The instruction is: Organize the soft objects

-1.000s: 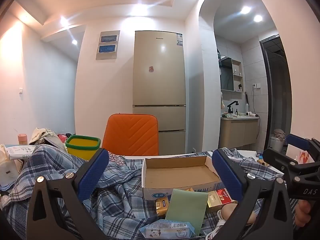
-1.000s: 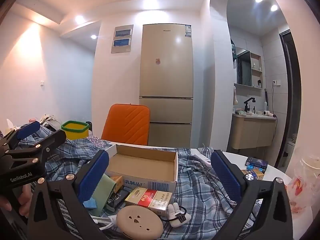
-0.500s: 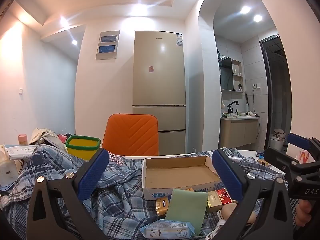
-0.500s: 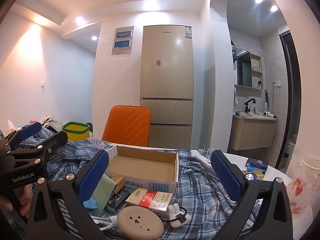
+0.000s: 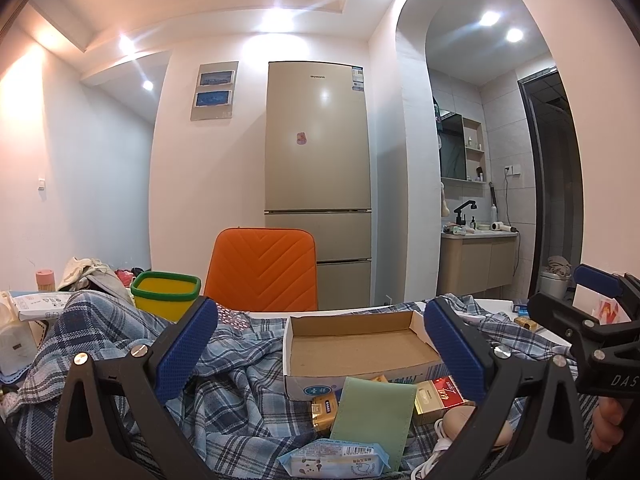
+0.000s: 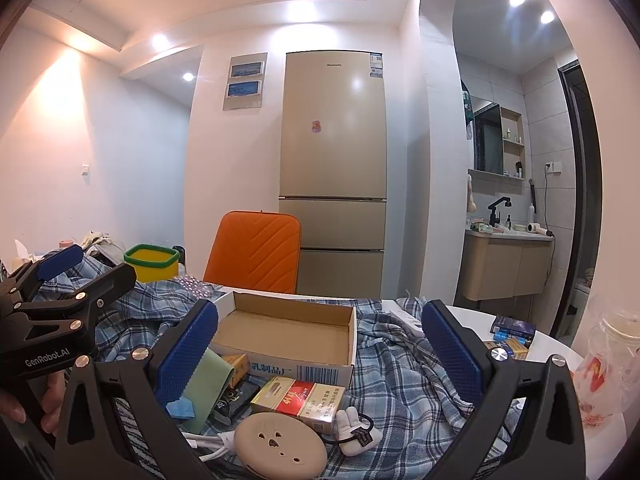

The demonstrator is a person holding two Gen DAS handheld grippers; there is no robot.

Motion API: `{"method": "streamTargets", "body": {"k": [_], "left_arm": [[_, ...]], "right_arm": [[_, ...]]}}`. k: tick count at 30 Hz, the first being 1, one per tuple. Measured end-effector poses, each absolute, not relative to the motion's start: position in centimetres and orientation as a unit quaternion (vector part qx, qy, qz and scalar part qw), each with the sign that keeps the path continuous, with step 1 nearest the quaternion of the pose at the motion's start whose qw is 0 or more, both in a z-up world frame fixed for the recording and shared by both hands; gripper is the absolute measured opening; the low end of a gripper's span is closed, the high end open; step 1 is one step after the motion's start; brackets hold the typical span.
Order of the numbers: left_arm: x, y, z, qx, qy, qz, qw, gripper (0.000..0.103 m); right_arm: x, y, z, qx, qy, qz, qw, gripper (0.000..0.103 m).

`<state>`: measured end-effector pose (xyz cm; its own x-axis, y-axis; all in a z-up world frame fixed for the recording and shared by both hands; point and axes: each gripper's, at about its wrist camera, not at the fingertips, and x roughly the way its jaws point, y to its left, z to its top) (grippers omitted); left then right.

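A blue plaid cloth (image 5: 224,392) lies crumpled over the table, also in the right wrist view (image 6: 404,376). An empty cardboard box (image 5: 360,348) sits on it (image 6: 288,336). A green cloth (image 5: 374,412) leans at the box front. A wet-wipe pack (image 5: 334,456) lies nearest. A small white plush hand on a hair tie (image 6: 354,430) lies by a cigarette box (image 6: 300,398). My left gripper (image 5: 320,344) is open and empty above the cloth. My right gripper (image 6: 320,344) is open and empty over the box.
A yellow bin with green rim (image 5: 166,296) stands at the back left, an orange chair (image 5: 264,270) behind the table. A round beige device (image 6: 280,446) with a white cable lies in front. A plastic bottle (image 6: 608,360) and small boxes (image 6: 512,330) sit at the right table edge.
The right gripper view has shifted slightly. The left gripper has hardly moved. Both stay open and empty.
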<state>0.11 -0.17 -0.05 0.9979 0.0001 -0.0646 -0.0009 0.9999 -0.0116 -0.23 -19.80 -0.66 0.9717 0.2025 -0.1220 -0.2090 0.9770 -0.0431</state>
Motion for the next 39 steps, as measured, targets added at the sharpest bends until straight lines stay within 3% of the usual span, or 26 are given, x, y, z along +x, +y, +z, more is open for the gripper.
{"method": "streamTargets", "body": {"k": [39], "left_arm": [[-0.53,-0.77,-0.05,0.006,0.021,-0.025,0.999,0.103]], "right_arm": [[-0.85,-19.99,-0.6,-0.03,0.05,0.093,0.994,0.103]]}}
